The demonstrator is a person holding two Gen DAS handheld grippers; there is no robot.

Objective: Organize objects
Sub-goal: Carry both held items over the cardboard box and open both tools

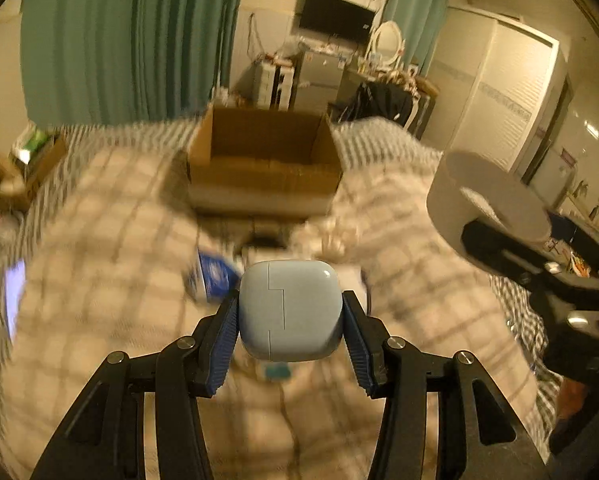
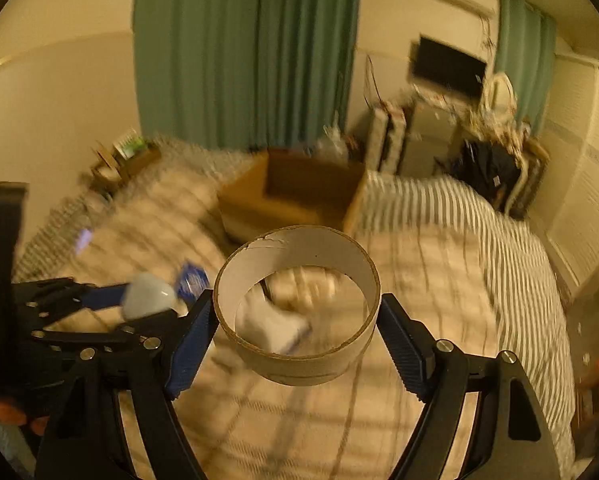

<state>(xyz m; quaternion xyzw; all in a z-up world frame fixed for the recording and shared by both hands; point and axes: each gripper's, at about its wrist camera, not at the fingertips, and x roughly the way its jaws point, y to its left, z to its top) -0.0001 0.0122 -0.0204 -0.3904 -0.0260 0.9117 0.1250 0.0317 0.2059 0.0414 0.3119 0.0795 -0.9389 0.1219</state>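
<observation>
Left hand-held gripper (image 1: 290,316) clamps earbud case (image 1: 290,310); right hand-held gripper (image 2: 297,320) cardboard ring (image 2: 299,364)

Two wrist fisheyes, both above the bed (image 1: 99,240), facing the far wall.

Left view looks forward and slightly down along its fingers (image 1: 223,340), close over the checked bedding, cardboard box (image 1: 263,160) dead ahead. Right view sits just to the right, aimed likewise, same box (image 2: 295,196) left of centre. Shared: bed, box, green curtains (image 1: 139,40), wall television (image 1: 335,16), and each other's gripper at the frame edge.
</observation>
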